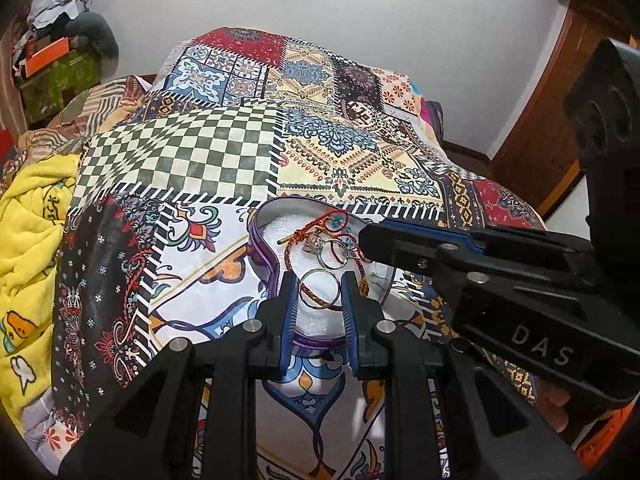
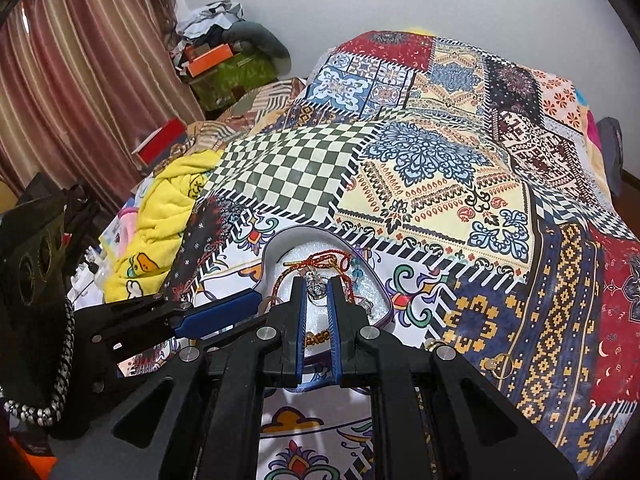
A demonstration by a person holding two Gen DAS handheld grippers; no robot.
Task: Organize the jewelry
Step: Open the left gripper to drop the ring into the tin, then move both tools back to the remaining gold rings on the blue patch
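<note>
A purple-rimmed, heart-shaped jewelry box [image 1: 264,236] lies open at lower center on the patchwork bedspread, lined with white foam. Inside lie a red braided cord bracelet [image 1: 316,229], 2 silver rings [image 1: 320,290] and a crystal ring [image 2: 318,289]. At lower right, a gold ring [image 2: 503,365] rests apart on the bedspread.

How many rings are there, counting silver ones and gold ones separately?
Silver rings: 3, in the heart-shaped tin
Gold rings: 2, on the quilt, one partly hidden
Total: 5
</note>
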